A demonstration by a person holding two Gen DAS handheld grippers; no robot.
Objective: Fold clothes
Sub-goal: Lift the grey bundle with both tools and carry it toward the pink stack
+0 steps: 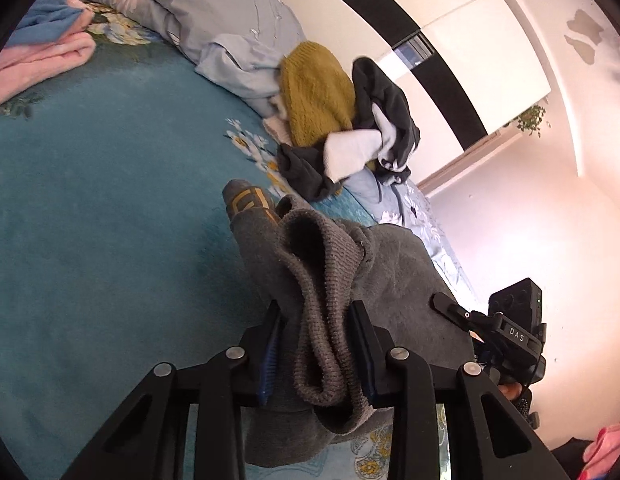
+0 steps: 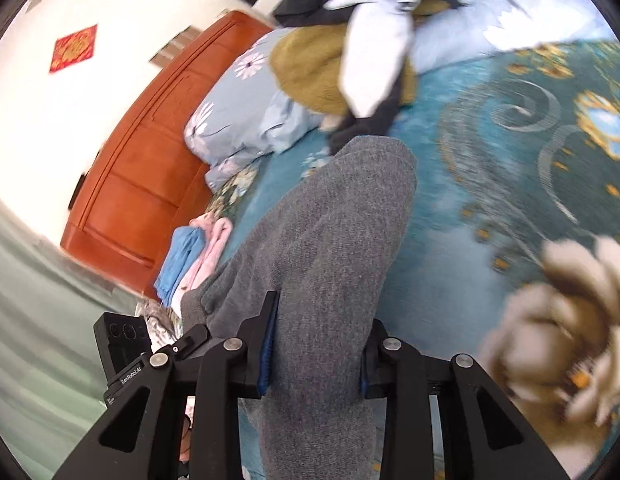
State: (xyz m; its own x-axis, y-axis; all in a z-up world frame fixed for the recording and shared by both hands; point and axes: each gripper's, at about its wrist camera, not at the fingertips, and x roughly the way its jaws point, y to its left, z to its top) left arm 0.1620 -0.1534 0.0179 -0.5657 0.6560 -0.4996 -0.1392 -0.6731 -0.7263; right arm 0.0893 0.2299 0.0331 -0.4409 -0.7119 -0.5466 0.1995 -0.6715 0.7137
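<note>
Bright daylight all round, and the wall [image 1: 529, 216] at the right of the left view is washed out pinkish-white with glare. Left view is sharp. Right view smears badly: the flower [image 2: 565, 344] at lower right and the clothes pile [image 2: 361, 32] up top are streaked. Fisheye bends every edge, black corners.

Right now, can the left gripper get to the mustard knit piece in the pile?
Probably not yet. The left gripper is shut on the grey sweater, so its fingers are occupied. The path over the teal bedspread to the mustard knit looks free.
</note>
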